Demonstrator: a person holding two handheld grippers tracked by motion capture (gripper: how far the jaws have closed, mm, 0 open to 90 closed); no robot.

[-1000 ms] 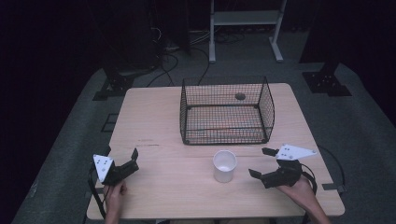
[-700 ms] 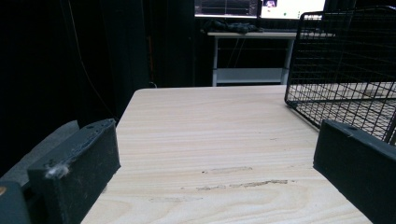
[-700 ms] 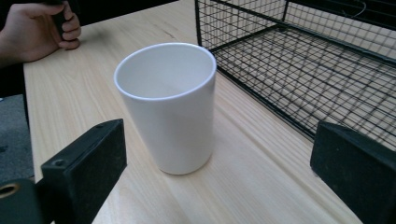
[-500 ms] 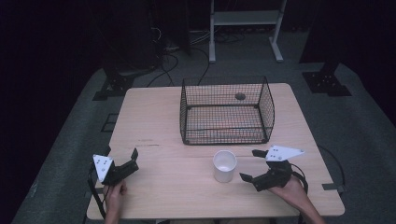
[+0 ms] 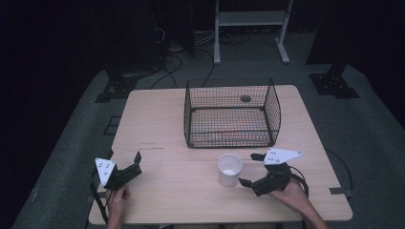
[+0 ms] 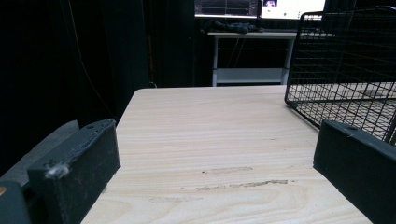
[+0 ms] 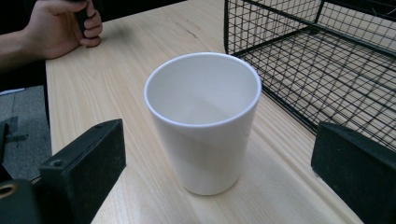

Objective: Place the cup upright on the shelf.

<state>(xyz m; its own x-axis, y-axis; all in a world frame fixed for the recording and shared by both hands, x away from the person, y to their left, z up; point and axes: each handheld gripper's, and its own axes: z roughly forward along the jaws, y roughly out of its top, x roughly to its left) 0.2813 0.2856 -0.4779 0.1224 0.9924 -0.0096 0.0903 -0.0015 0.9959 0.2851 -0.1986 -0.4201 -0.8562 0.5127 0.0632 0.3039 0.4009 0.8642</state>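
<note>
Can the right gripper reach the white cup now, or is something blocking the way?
Probably yes. The right gripper sits just beside the white cup with its jaws open wide, and only bare table lies between them. The wire basket stands behind the cup, not in the path.

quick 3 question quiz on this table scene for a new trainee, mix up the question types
1. True or false: the white cup lies on its side inside the wire basket.
2. Which tool has the cup between its open jaws? A) left tool B) right tool
3. Fill in: the cup stands upright on the ____, in front of the basket.

Key:
1. False; it stands upright outside the basket.
2. B
3. table
</note>
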